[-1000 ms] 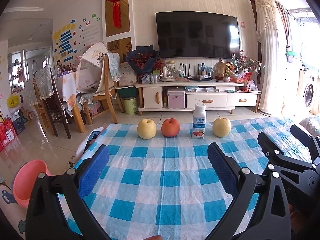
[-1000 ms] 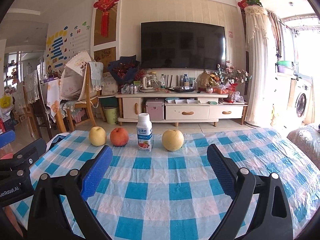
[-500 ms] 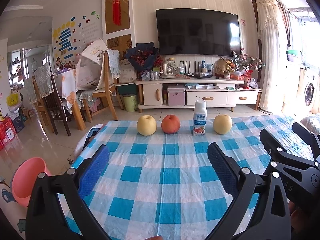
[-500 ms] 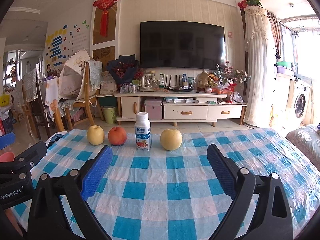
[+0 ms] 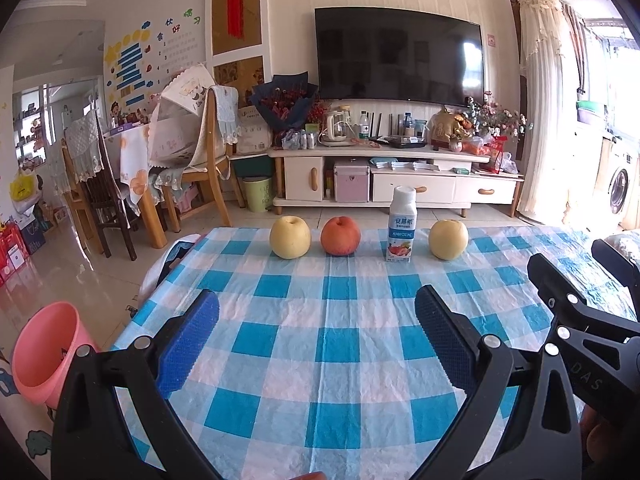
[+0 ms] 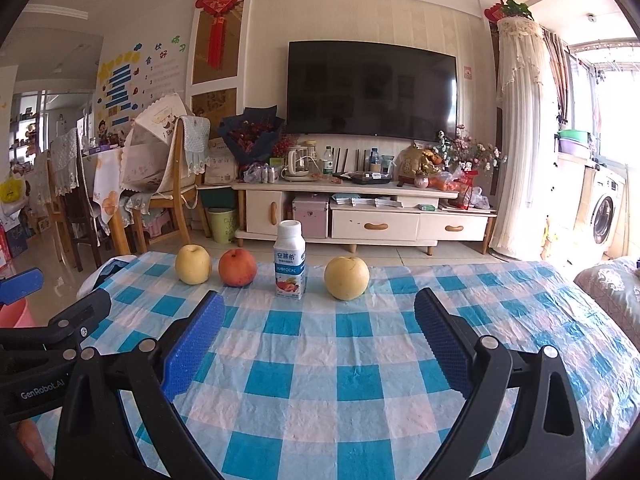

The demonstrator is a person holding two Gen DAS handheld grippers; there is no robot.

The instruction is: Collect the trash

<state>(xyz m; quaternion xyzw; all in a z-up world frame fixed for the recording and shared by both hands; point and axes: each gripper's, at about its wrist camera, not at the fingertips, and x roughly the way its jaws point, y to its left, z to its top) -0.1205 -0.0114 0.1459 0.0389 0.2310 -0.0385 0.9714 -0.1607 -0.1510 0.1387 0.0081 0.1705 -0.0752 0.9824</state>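
Note:
A small white drink bottle (image 5: 401, 225) (image 6: 290, 259) stands upright near the far edge of a blue-and-white checked table (image 5: 332, 360) (image 6: 360, 364). In the same row sit a yellow apple (image 5: 290, 237) (image 6: 193, 263), a red apple (image 5: 341, 235) (image 6: 237, 267) and another yellow apple (image 5: 448, 238) (image 6: 346, 278). My left gripper (image 5: 317, 334) is open and holds nothing, well short of the row. My right gripper (image 6: 319, 332) is open too, with the bottle ahead between its fingers' lines. A pink bin (image 5: 42, 354) stands on the floor left of the table.
Beyond the table a TV cabinet (image 6: 360, 216) lines the wall, with a green bin (image 5: 256, 193) beside it. Chairs and a dining table (image 5: 132, 168) stand at the left. A bed edge (image 6: 616, 292) shows at the right.
Both grippers have tilted and moved slightly, so the row of fruit and the bottle sits a little lower and closer in the right wrist view. Both remain open.

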